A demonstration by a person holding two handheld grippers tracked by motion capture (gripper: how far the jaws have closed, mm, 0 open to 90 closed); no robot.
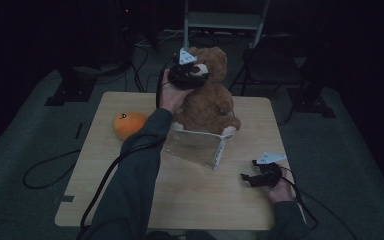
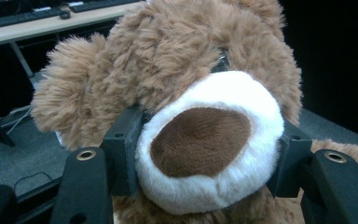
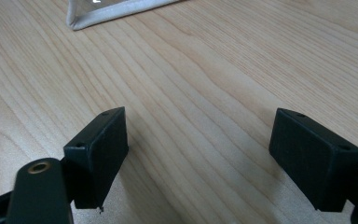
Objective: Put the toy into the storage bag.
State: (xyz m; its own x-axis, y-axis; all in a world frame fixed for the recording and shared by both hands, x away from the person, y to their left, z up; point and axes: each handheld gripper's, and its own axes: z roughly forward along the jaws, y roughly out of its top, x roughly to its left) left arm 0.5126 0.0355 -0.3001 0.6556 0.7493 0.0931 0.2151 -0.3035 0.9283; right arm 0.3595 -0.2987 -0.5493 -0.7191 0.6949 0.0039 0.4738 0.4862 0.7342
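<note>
high view, bear: brown teddy bear [image 1: 207, 97] sits upright in a clear box with white edging [image 1: 200, 147] near the middle of the light wooden table [image 1: 190, 200], its legs hanging over the box's rim.
high view, left gripper: left gripper [image 1: 196, 74] is up at the bear's face, held by the left hand [image 1: 171, 92] (the grey sleeve runs up from the bottom edge).
high view, right gripper: right gripper [image 1: 247, 179] is low over the table's right side, well apart from the box, in the right hand [image 1: 280, 190].
high view, other toy: orange plush [image 1: 128, 124] lies on the table left of the box, apart from it.
left gripper view, grip: pads [image 2: 126, 149] press on both sides of the bear's white muzzle [image 2: 214, 140], clamped on it; the brown nose patch sits between the jaws.
right gripper view, jaws: right gripper [image 3: 198, 149] is spread wide with nothing between its pads, bare wood grain beneath.
right gripper view, box: white-edged corner of the box [image 3: 107, 14] shows at the top, well apart from the pads.
</note>
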